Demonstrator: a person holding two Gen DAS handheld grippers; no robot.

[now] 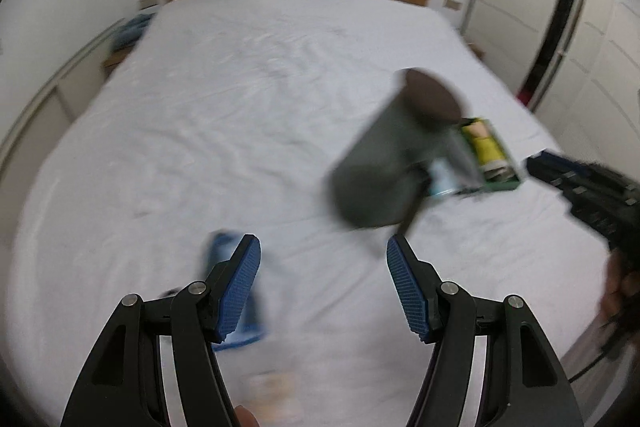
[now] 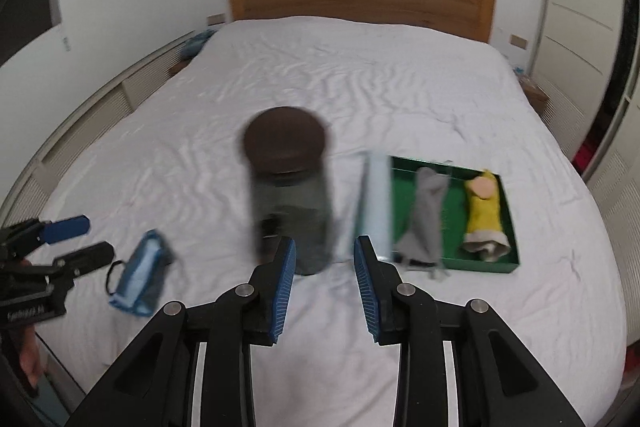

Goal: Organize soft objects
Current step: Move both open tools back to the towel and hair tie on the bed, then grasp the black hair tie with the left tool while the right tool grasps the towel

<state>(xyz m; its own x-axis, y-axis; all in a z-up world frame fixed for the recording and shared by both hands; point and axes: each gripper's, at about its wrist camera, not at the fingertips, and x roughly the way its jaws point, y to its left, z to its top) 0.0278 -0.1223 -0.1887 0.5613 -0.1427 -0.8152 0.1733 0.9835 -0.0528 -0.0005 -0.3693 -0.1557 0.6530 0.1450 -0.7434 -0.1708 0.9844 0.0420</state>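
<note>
White, rumpled bedding covered the bed (image 2: 320,87). One green tray (image 2: 508,263) lay there, holding one grey cloth (image 2: 424,223) and one yellow soft toy (image 2: 486,215), ahead and right of the right gripper (image 2: 325,291). One blue pouch (image 2: 140,275) lay left. A dark jar (image 2: 292,187) stood ahead. Both the right and left gripper (image 1: 324,291) had fingers apart, empty.

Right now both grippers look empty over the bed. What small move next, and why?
Probably bring the left gripper down onto the blue pouch: it lies loose on the sheet outside the green tray, nearest that gripper, whose jaws stand open and empty.
</note>
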